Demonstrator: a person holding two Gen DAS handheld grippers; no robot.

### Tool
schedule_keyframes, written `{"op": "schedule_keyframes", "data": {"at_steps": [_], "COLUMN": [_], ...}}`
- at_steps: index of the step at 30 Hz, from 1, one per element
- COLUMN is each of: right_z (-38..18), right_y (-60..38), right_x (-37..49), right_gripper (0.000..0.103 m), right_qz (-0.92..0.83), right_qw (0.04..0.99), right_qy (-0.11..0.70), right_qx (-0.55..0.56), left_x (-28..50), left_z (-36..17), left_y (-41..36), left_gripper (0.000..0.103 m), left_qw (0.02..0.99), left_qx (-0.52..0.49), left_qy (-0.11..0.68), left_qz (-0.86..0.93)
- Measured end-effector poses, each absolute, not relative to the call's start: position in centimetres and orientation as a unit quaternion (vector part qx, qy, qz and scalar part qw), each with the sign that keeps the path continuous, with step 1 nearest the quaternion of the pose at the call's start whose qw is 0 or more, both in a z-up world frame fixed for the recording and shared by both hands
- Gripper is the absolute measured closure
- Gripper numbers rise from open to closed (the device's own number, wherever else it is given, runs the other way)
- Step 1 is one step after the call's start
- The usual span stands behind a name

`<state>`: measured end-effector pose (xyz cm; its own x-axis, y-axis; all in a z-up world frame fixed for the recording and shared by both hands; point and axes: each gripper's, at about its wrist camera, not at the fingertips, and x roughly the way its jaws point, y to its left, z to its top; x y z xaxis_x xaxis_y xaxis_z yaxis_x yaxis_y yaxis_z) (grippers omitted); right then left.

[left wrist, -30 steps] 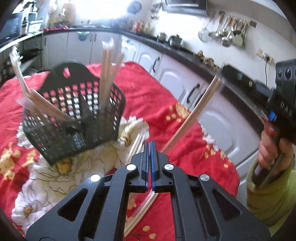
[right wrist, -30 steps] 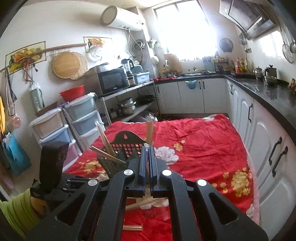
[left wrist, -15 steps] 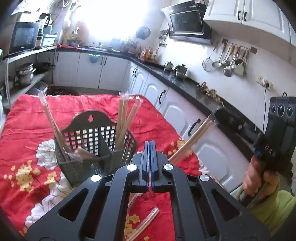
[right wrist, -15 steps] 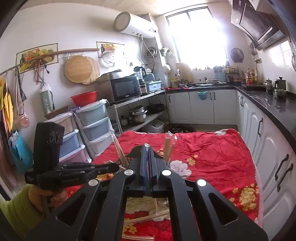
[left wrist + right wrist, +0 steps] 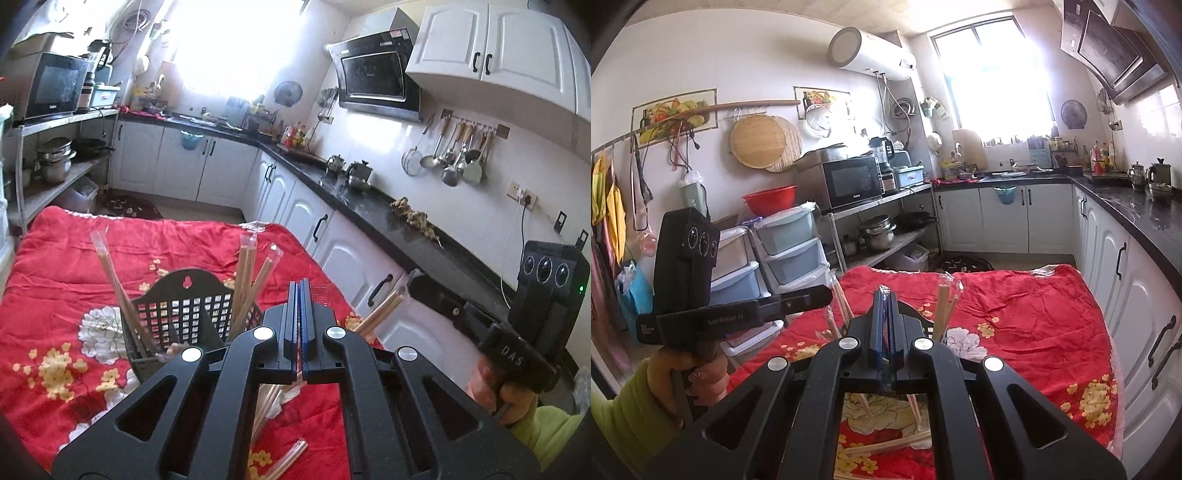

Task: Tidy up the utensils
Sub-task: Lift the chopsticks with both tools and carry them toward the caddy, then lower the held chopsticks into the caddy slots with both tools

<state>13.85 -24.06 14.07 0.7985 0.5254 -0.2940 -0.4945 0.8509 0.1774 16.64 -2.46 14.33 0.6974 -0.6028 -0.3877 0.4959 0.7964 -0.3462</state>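
Note:
A black mesh basket stands on the red flowered cloth and holds several wrapped chopstick pairs upright. My left gripper is shut with nothing between its fingers, raised above the basket's right side. My right gripper is shut on a wrapped chopstick pair, whose tip sticks out of it in the left wrist view. In the right wrist view the basket is mostly hidden behind the gripper; chopsticks rise from it. More wrapped chopsticks lie on the cloth below.
White cabinets and a black countertop run along the right of the table. Stacked plastic drawers and a shelf with a microwave stand at the left. The left hand-held unit hangs over the table's left edge.
Both grippers have risen and tilted up, so the basket and cloth sit lower and farther in view. The right gripper lifted its chopstick pair off the cloth.

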Motion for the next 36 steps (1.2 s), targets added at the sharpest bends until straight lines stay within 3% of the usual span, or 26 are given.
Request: {"op": "schedule_keyframes", "data": {"at_steps": [36], "right_z": [21.7], "right_y": [-22.9], "right_x": [16.5], "right_gripper": [0.100], "right_qz": [0.302], "right_qw": [0.948], "right_qy": [0.083], "right_qx": [0.064], "left_x": [21.5], "left_z": [22.9], "left_y": [-1.3], "left_gripper": [0.103], "left_qw": [0.941], "left_qx": [-0.153], "left_qy": [0.154], "left_qz": [-0.258]}}
